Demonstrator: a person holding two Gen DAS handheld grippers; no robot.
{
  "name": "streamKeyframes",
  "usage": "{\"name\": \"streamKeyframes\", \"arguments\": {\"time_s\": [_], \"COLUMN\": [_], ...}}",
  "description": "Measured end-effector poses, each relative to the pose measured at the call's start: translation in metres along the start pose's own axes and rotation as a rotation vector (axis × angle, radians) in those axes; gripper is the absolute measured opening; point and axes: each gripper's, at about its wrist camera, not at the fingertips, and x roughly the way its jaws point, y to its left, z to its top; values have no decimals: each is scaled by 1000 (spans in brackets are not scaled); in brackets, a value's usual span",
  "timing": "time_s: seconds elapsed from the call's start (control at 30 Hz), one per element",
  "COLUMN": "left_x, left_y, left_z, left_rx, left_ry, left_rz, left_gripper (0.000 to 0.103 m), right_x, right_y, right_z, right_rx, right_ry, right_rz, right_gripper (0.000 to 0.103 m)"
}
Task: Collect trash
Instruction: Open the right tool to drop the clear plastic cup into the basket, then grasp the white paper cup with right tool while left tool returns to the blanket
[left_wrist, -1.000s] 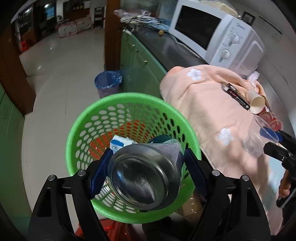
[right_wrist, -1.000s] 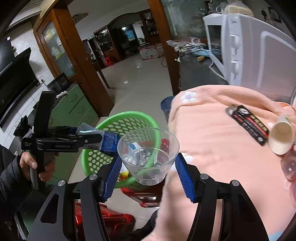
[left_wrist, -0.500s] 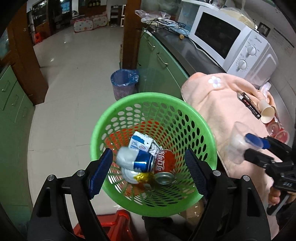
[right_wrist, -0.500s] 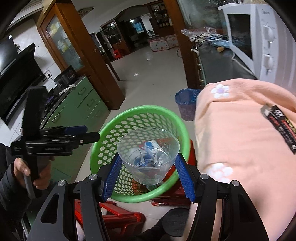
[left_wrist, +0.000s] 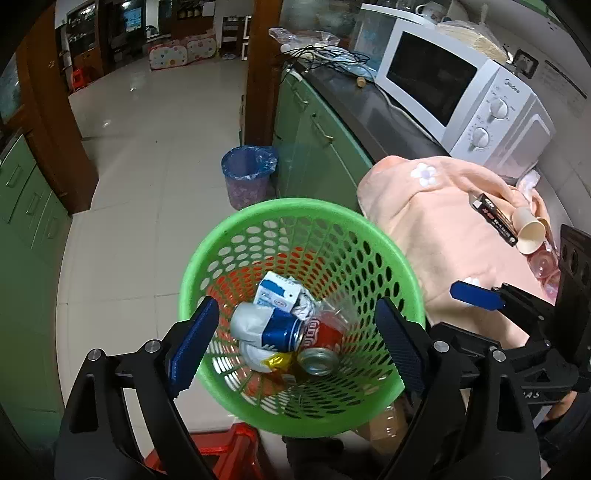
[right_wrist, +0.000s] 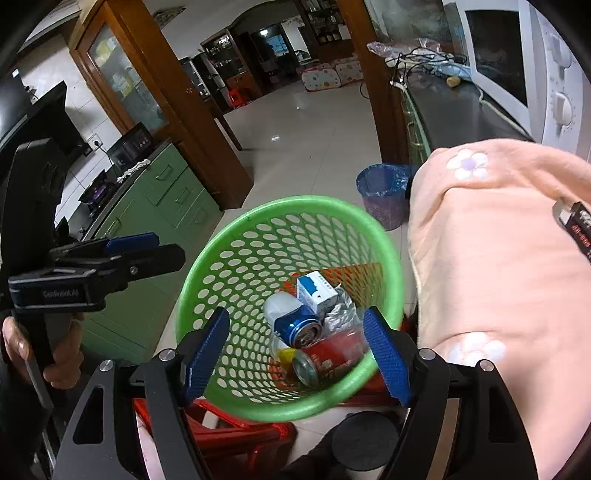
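Hovering both my grippers over green basket (left_wrist: 301, 218): left gripper (left_wrist: 295, 343) released, right gripper (right_wrist: 297, 356) released, cans (left_wrist: 273, 328) inside, paper cup (left_wrist: 530, 229) waiting on counter.

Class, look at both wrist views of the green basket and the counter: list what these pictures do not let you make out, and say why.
- Clear plastic cup in the green basket: left wrist view, blurred and see-through, outline unclear.
- Trash under the blue can and red can: hidden beneath them in both views.
- Black packet: right wrist view, cut off by the picture edge.
- Pink items beside the paper cup: left wrist view, partly behind the right gripper.
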Motion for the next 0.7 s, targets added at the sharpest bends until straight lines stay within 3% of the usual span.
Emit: {"name": "streamKeyframes", "arguments": {"time_s": [0.23, 0.7], "left_x": [1, 20], "left_y": [-26, -97], "left_z": [10, 28], "left_rx": [41, 158], "left_ry": [-6, 10], "left_rz": [-27, -107], "left_gripper": [90, 90], "right_x": [-38, -142], "right_y": [-32, -151], "right_z": [-1, 12], "right_rx": [14, 158], "right_ry": [-51, -162], "right_rz": [-79, -395], "right_gripper": [73, 73]}}
